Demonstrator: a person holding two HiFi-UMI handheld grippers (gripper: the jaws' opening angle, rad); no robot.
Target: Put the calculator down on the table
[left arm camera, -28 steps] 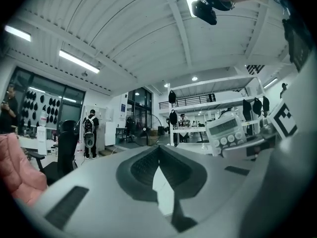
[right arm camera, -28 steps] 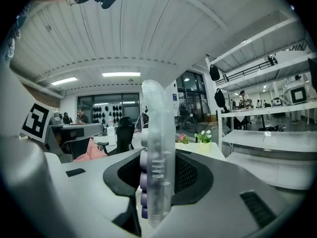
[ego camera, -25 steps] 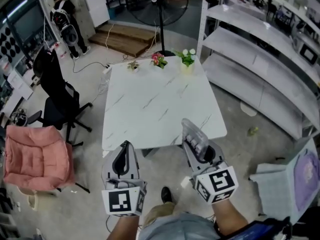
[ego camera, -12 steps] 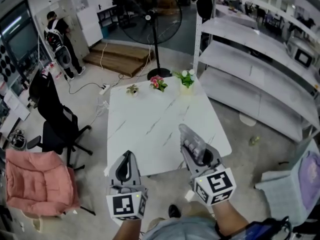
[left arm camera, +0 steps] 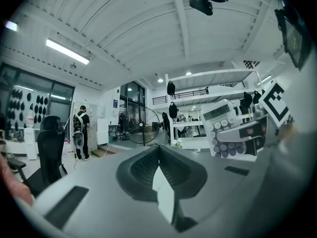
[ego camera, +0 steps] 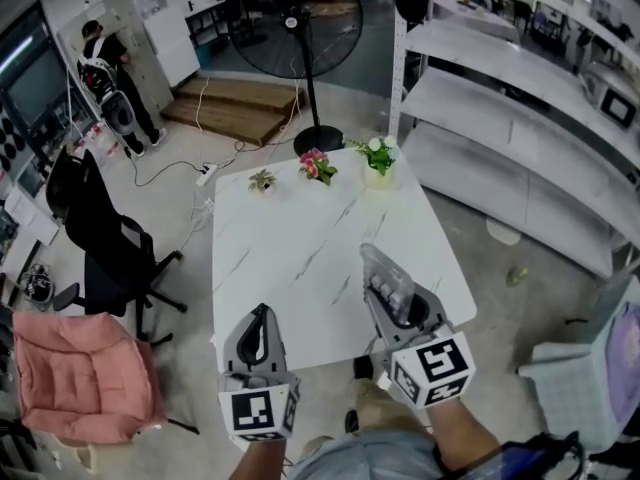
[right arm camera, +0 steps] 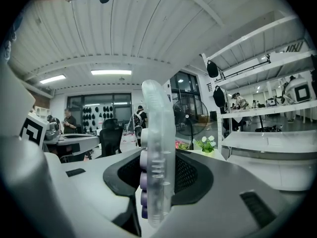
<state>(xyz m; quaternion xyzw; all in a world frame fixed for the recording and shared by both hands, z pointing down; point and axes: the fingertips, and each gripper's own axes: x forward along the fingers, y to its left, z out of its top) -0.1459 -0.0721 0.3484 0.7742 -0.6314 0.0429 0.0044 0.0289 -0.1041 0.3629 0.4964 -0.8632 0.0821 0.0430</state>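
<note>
A clear-cased calculator (ego camera: pixel 384 280) with pale and purple keys stands on edge in my right gripper (ego camera: pixel 395 303), which is shut on it. The right gripper view has the calculator (right arm camera: pixel 157 157) upright between the jaws of that gripper (right arm camera: pixel 158 185). It hangs over the near edge of the white marble table (ego camera: pixel 300 238). My left gripper (ego camera: pixel 257 315) is shut with nothing in it, at the table's near left edge. In the left gripper view the jaws of this gripper (left arm camera: pixel 159 175) meet, and the calculator (left arm camera: pixel 225 129) shows at the right.
Three small potted plants (ego camera: pixel 316 165) stand along the table's far edge. A floor fan (ego camera: pixel 297 28) is behind it, white shelves (ego camera: pixel 520 118) at the right. A black chair (ego camera: pixel 100 248) and a pink chair (ego camera: pixel 70 373) are at the left, with a person (ego camera: pixel 105 68) far back.
Both grippers have come forward to the table; they were short of its near edge and now reach over it. The calculator stays in the right gripper.
</note>
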